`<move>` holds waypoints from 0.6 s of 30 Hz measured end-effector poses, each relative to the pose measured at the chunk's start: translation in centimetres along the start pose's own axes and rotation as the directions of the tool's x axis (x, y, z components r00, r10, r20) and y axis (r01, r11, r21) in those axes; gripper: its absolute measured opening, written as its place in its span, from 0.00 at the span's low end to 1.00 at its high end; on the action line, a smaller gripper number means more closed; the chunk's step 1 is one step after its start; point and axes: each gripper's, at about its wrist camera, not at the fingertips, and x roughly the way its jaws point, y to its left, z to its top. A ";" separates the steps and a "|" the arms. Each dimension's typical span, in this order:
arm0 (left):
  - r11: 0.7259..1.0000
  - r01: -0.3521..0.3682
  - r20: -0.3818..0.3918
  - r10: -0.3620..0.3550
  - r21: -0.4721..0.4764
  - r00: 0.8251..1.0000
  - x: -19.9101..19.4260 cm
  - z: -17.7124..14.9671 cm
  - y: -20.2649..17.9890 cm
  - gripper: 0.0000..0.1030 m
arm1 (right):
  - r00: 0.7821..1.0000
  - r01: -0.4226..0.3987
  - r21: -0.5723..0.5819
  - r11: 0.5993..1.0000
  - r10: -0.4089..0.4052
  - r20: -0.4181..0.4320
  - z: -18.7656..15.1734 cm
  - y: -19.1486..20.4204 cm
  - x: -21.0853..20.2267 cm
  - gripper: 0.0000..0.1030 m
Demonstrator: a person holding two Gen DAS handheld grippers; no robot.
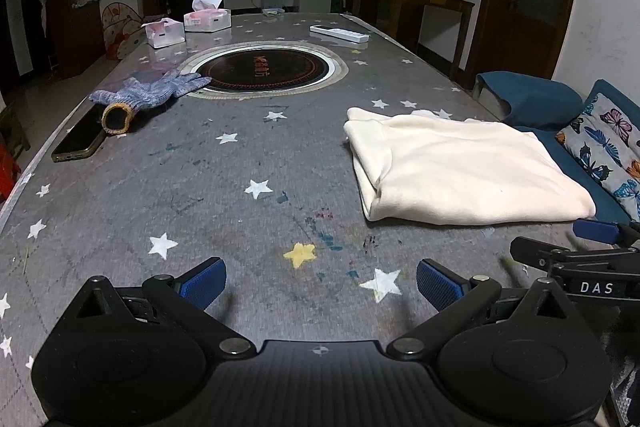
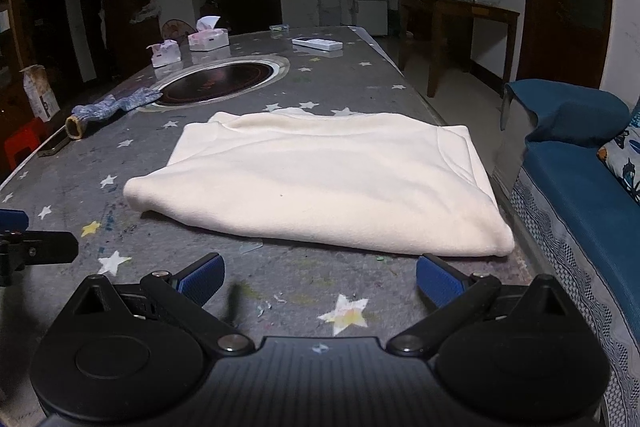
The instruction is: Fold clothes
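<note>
A cream garment (image 2: 320, 183) lies folded into a flat rectangle on the grey star-patterned table (image 2: 280, 291), near its right edge. It also shows in the left wrist view (image 1: 460, 171) at the right. My right gripper (image 2: 320, 281) is open and empty, just short of the garment's near edge. My left gripper (image 1: 320, 283) is open and empty over bare table, to the left of the garment. The right gripper's body (image 1: 580, 263) shows at the right of the left wrist view.
A blue knitted glove (image 1: 148, 97) and a phone (image 1: 78, 141) lie at the table's left. A round inset hotplate (image 1: 264, 71) sits mid-table, with tissue boxes (image 1: 206, 17) and a white remote (image 1: 340, 33) beyond. A blue sofa (image 2: 580, 179) stands right of the table.
</note>
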 end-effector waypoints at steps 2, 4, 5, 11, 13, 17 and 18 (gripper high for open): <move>1.000 0.000 -0.002 0.000 0.001 1.000 0.2 0.1 0.0 1.00 | 1.000 0.008 0.006 1.000 -0.008 -0.003 0.1 -0.1 0.4 1.00; 1.000 0.001 -0.003 -0.001 0.001 1.000 0.3 0.2 0.0 1.00 | 1.000 0.016 0.011 1.000 -0.015 -0.005 0.2 -0.1 0.7 1.00; 1.000 0.001 -0.004 -0.001 0.002 1.000 0.4 0.3 0.0 1.00 | 1.000 0.020 0.011 1.000 -0.020 -0.007 0.2 -0.1 0.9 1.00; 1.000 0.001 -0.009 -0.001 0.000 1.000 0.8 0.5 0.0 1.00 | 0.999 0.044 0.011 0.999 -0.044 -0.022 0.5 0.0 2.1 1.00; 1.000 0.000 -0.009 0.000 0.001 1.000 0.9 0.6 0.1 1.00 | 0.999 0.050 0.012 0.999 -0.050 -0.022 0.5 0.0 2.3 1.00; 1.000 -0.003 -0.009 0.003 0.001 1.000 1.1 0.8 0.2 1.00 | 0.998 0.061 0.006 0.998 -0.061 -0.017 0.7 0.1 2.7 1.00; 1.000 -0.004 -0.009 0.004 0.001 1.000 1.2 0.9 0.2 1.00 | 0.998 0.063 0.005 0.998 -0.063 -0.016 0.8 0.2 2.8 1.00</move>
